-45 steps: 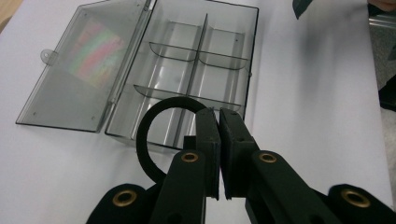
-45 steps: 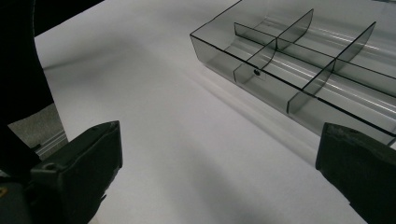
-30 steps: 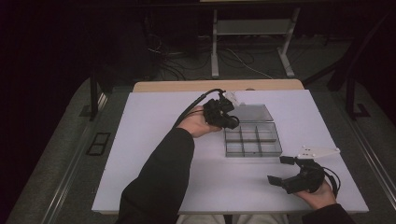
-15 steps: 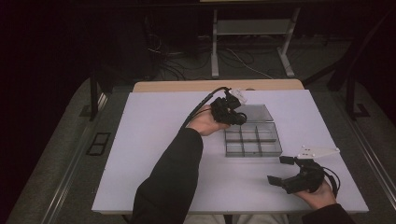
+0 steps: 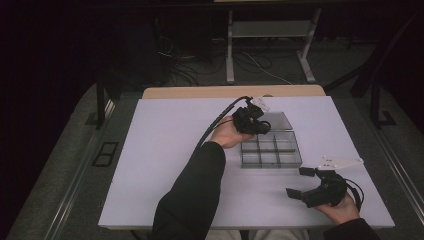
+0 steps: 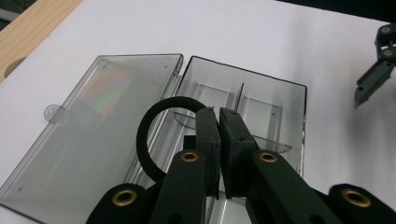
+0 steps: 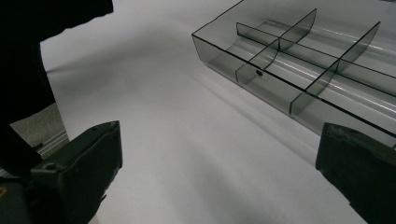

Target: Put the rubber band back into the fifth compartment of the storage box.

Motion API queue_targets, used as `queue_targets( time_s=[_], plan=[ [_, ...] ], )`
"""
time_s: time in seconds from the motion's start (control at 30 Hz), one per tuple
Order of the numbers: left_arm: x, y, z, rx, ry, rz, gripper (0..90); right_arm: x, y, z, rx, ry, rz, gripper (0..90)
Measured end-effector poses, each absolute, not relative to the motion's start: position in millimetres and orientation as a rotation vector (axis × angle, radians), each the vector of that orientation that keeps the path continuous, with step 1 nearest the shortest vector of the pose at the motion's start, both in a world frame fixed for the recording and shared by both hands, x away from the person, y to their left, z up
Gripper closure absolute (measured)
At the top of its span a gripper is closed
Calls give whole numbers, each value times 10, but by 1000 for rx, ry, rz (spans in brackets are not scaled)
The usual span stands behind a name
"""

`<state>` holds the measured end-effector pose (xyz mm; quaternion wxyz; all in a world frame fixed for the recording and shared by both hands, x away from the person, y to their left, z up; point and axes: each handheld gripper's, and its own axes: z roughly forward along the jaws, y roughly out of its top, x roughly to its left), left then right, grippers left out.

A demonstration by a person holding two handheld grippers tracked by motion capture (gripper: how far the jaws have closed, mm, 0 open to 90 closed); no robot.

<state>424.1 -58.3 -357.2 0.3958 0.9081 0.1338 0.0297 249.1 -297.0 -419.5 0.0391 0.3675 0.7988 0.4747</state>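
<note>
Pinching a black loop (image 6: 150, 135), prob. a hair band or rubber ring, the left gripper (image 6: 218, 116) has its jaws nearly together w/ the band caught between the pads; the loop bulges out toward lower-left centre of the left gripper view. It hangs over the clear divided box (image 6: 285, 100), lid (image 6: 95, 121) folded flat open at frame left. In the high view the left gripper (image 5: 251, 120) sits at centre frame, over the box's (image 5: 270, 150) upper-left corner. Right gripper (image 5: 306, 182) rests lower right on the white table (image 5: 165, 150), jaws wide apart, nothing between them, box (image 7: 299, 51) at upper right of its view.
</note>
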Motion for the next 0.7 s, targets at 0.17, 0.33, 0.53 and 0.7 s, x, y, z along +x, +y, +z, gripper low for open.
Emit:
queue_targets(
  time_s=[0.17, 0.33, 0.53, 0.7],
  plan=[
    [4244, -646, -3641, 2302, 334, 64, 865, 2490, -2973, -4190, 1132, 2447, 1454, 1],
    [4253, -694, -3717, 2290, 350, 46, 865, 2490, -2974, -4187, 1136, 2447, 1459, 1],
    [4274, -744, -3816, 2294, 356, 27, 865, 2489, -2990, -4183, 1140, 2438, 1464, 1],
    [4279, -787, -3919, 2302, 368, 10, 865, 2487, -2985, -4184, 1139, 2442, 1466, 1]
  ],
)
